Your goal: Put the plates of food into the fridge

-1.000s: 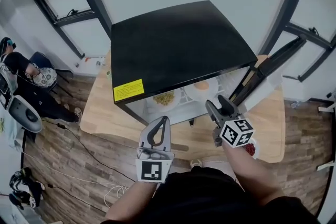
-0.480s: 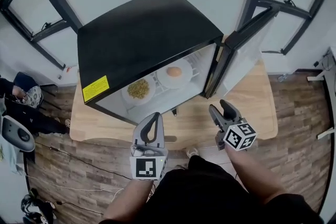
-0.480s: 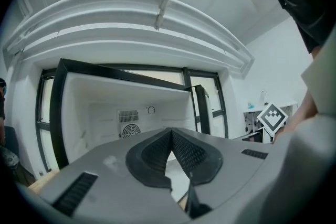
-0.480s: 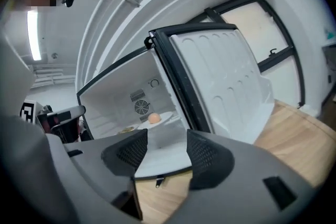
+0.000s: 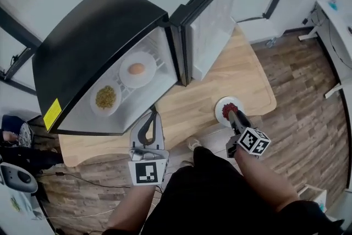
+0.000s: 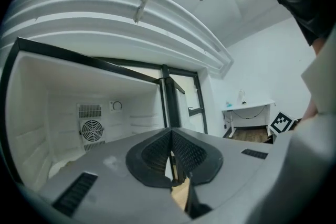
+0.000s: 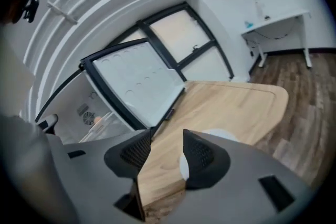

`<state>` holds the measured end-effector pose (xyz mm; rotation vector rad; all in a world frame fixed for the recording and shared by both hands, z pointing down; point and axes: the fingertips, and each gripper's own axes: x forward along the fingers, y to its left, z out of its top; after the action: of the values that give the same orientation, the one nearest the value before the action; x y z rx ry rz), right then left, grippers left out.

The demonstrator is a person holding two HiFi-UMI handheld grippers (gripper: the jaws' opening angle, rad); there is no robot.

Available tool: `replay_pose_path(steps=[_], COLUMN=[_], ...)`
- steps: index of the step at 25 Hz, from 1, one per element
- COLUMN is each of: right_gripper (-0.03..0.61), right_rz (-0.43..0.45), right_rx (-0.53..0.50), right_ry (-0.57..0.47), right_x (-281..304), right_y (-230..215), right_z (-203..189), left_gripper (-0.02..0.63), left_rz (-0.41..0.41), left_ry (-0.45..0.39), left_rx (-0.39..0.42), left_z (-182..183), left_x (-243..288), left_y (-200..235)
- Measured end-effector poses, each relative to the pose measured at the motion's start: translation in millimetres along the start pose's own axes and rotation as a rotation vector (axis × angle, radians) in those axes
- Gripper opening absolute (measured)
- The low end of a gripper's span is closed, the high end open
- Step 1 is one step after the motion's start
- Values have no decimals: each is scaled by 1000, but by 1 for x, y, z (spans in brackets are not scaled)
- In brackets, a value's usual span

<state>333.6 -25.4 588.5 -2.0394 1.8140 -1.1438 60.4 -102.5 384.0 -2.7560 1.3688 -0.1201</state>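
Observation:
A white plate of red food [image 5: 228, 109] sits on the wooden table [image 5: 247, 85], right of the fridge. My right gripper [image 5: 231, 115] is at its near edge. Its jaws stand apart and are closing. In the right gripper view [image 7: 167, 136] the plate's white rim [image 7: 220, 135] shows beside the right jaw, with bare wood between the pads. My left gripper [image 5: 150, 120] is shut and empty, in front of the open black fridge [image 5: 93, 36]. Inside lie a plate with an orange item [image 5: 136, 69] and a plate of yellow-green food [image 5: 105, 97].
The fridge door [image 5: 212, 19] stands open, swung out over the table between the fridge and the red-food plate. In the left gripper view the white fridge interior shows a small fan [image 6: 92, 129]. Wood flooring [image 5: 308, 91] and a white desk [image 5: 335, 14] lie to the right.
The head view has swung right, so the fridge now sits at the left. My right gripper has reached the plate of red food and its jaws have narrowed. The left gripper stays shut.

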Motion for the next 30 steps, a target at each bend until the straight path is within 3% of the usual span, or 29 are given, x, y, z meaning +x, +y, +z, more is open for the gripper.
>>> replay_pose_path(steps=[5, 11, 14, 18, 22, 30], right_gripper=[209, 210, 210, 199, 72, 32], right_rz=[-184, -182, -191, -170, -170, -32], right_rx=[228, 469, 454, 533, 551, 554], right_ry=[-64, -37, -10, 0, -23, -42], right_x=[-33, -20, -10, 8, 15, 12], right_y=[-79, -125, -133, -136, -136, -95], right_z=[-17, -54, -68, -79, -78, -47], left_gripper=[5, 5, 5, 5, 5, 4], left_rz=[-48, -47, -53, -40, -18, 6], left_ry=[45, 91, 135, 166, 181, 107], left_rx=[15, 48, 93, 127, 127, 120], left_z=[-18, -28, -39, -45, -45, -14], left_x=[17, 21, 13, 6, 2, 4], left_y=[-18, -18, -18, -11, 0, 7])
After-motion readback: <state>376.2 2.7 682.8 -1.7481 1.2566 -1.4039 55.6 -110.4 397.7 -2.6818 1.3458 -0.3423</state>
